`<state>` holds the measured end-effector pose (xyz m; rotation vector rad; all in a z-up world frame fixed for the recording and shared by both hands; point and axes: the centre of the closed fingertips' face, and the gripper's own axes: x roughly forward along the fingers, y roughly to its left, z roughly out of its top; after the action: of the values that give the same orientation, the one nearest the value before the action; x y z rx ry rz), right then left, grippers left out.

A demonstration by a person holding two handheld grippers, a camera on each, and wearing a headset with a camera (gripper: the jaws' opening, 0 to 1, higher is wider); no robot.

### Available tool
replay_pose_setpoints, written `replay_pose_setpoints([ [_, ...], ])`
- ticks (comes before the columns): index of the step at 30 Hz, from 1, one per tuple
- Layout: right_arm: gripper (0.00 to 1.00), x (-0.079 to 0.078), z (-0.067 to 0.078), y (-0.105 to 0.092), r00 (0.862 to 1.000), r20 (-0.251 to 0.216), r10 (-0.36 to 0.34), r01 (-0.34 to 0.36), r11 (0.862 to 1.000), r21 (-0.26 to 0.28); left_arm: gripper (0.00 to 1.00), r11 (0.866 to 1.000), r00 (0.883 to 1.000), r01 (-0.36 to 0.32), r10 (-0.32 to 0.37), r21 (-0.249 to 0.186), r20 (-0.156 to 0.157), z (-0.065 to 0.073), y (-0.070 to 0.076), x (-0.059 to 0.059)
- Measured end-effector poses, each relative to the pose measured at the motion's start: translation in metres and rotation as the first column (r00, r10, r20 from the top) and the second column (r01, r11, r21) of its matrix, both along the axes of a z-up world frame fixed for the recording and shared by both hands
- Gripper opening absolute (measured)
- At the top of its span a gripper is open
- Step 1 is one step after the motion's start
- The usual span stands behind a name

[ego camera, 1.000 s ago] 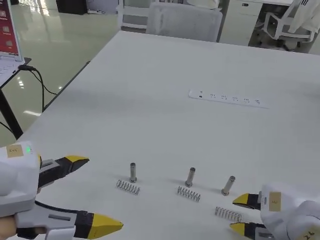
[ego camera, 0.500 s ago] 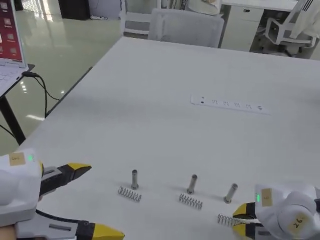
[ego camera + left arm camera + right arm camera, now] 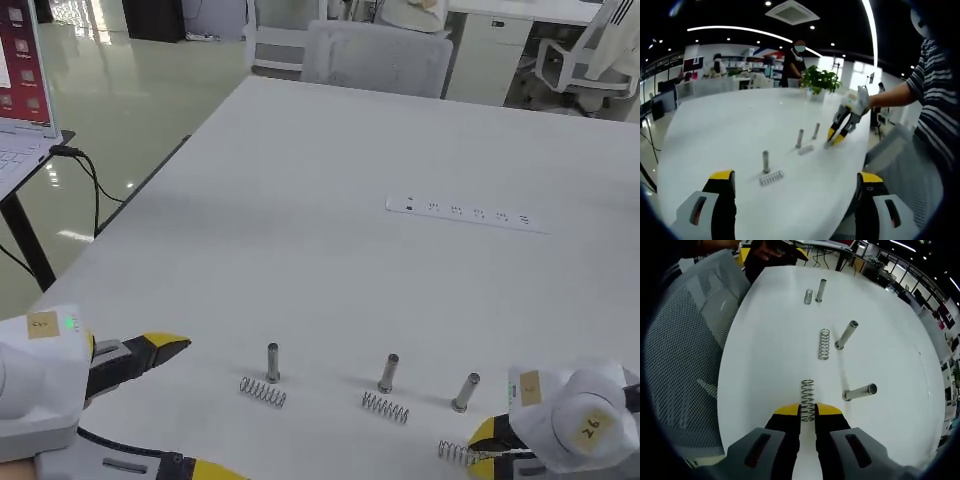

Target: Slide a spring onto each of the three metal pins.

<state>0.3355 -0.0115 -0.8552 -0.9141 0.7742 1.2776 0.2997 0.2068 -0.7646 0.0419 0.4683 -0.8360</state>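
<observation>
Three metal pins point(image 3: 273, 361) point(image 3: 388, 372) point(image 3: 465, 392) stand in a row near the front edge of the white table point(image 3: 400, 150). A spring lies in front of each: left spring point(image 3: 262, 391), middle spring point(image 3: 385, 407), right spring point(image 3: 455, 453). My right gripper point(image 3: 490, 445) point(image 3: 807, 412) is shut on the near end of the right spring point(image 3: 807, 395), which lies flat beside the nearest pin point(image 3: 858, 392). At the front left, my left gripper point(image 3: 190, 410) point(image 3: 795, 177) is open and holds nothing, short of the left pin point(image 3: 766, 161) and its spring point(image 3: 771, 177).
A white power strip point(image 3: 468, 214) lies on the far right part of the table. Office chairs point(image 3: 375, 55) stand beyond the far edge. A laptop point(image 3: 20, 90) with a trailing cable sits on a stand to the left. The table's left edge point(image 3: 150, 190) runs diagonally.
My right gripper has moved in onto the right spring and its jaws have narrowed around the spring's end. The left gripper has stayed open in place. The head camera has shifted slightly.
</observation>
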Motion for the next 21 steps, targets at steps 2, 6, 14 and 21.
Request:
replay_pose_setpoints([
  [2,0.08,0.000,0.003,-0.001,1.000,0.005,0.003,-0.003,1.000,-0.001,0.97,1.000,1.000,0.021,-0.021,-0.005,-0.002,0.001,-0.005,0.000],
  [6,0.08,0.000,0.010,-0.003,1.000,-0.007,-0.015,0.015,1.000,0.014,0.95,0.998,0.998,0.064,-0.064,0.003,-0.007,0.000,-0.015,0.002],
  [14,0.08,-0.002,0.024,0.002,1.000,0.017,0.000,-0.001,1.000,0.029,0.90,0.992,0.992,0.127,-0.127,0.001,-0.009,-0.001,-0.030,0.004],
  [21,0.08,-0.007,0.036,0.010,0.999,0.031,0.023,-0.025,0.999,0.043,0.88,0.983,0.983,0.181,-0.181,0.003,-0.015,-0.003,-0.049,0.007],
])
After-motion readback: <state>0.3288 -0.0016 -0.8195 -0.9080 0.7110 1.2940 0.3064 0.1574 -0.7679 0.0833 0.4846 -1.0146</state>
